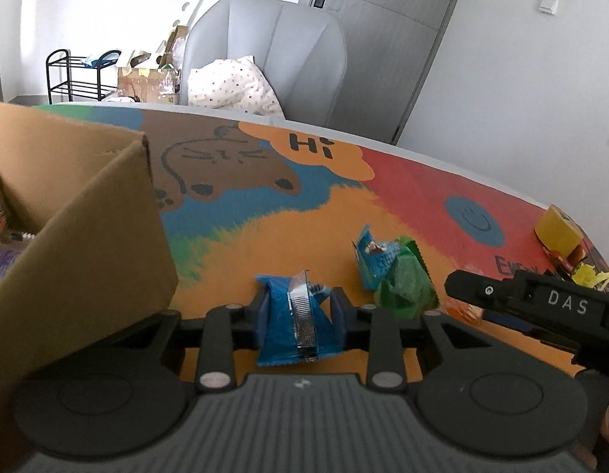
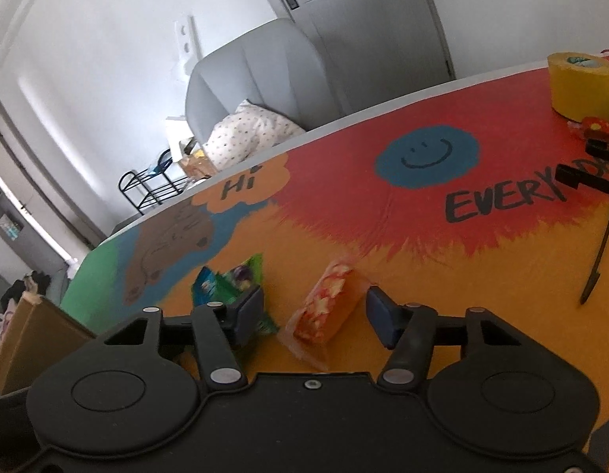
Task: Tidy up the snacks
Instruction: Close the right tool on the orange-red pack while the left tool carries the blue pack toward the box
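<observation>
My left gripper point(image 1: 300, 307) is shut on a blue snack packet point(image 1: 294, 325) with a silver seam, held above the colourful table mat just right of the cardboard box point(image 1: 79, 213). A second blue packet point(image 1: 373, 260) and a green packet point(image 1: 407, 280) lie on the mat ahead to the right. My right gripper point(image 2: 314, 311) is open, its fingers on either side of an orange snack packet point(image 2: 328, 307) that lies on the mat. The green packet point(image 2: 245, 276) and blue packet point(image 2: 205, 285) also show in the right wrist view by the left finger.
A yellow tape roll point(image 2: 582, 82) and red-yellow wrappers point(image 2: 600, 128) sit at the mat's far right. The right gripper body point(image 1: 541, 307) reaches in at the right of the left wrist view. A grey armchair point(image 1: 273, 51) and door stand beyond the table edge.
</observation>
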A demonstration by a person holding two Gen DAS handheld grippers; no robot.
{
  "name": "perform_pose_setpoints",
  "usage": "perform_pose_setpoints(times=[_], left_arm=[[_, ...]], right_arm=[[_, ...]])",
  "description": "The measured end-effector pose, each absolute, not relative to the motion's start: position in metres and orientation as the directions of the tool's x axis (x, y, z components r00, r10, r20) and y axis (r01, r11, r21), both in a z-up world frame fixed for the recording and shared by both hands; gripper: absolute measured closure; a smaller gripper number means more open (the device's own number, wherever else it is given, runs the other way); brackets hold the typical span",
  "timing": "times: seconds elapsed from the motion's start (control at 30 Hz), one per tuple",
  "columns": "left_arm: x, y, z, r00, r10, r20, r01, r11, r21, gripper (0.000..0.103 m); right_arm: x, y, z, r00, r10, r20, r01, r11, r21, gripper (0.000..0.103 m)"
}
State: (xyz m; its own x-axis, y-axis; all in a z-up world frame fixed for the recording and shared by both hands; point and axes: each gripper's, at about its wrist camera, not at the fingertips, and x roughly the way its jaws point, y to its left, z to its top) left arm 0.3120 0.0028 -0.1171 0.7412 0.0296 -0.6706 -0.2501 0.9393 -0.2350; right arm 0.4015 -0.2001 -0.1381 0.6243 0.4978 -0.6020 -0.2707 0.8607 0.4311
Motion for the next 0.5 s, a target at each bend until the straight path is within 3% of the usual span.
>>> perform_pose_setpoints(times=[0.2,0.3,0.37,0.43,0.5], left_arm=[[0.318,0.013,-0.116,0.741,0.042,-0.670,-0.269,0.933,-0.240,0.072],[0.318,0.012,-0.116,0.741,0.039,-0.670,-0.266,0.934,-0.240,0.072],[0.316,0.011,-0.116,0.744,0.034,-0.667,-0.263,0.933,-0.246,0.072],[0.313,0.009,-0.114,0.747,0.028,-0.664,-0.258,0.933,-0.252,0.072],[0.308,0.007,-0.113,0.755,0.025,-0.656,-0.249,0.936,-0.250,0.072]], right_arm=[[0.403,-0.190,-0.139,0.649,0.442,-0.619,-0.273,0.895,0.353,0.048],[0.399,-0.183,-0.139,0.664,0.403,-0.630,-0.286,0.915,0.284,0.058],[0.393,-0.183,-0.138,0.662,0.401,-0.633,-0.299,0.916,0.268,0.074],[0.387,-0.182,-0.139,0.651,0.415,-0.636,-0.317,0.909,0.269,0.082],[0.377,-0.185,-0.138,0.654,0.414,-0.633,-0.325,0.909,0.260,0.083]])
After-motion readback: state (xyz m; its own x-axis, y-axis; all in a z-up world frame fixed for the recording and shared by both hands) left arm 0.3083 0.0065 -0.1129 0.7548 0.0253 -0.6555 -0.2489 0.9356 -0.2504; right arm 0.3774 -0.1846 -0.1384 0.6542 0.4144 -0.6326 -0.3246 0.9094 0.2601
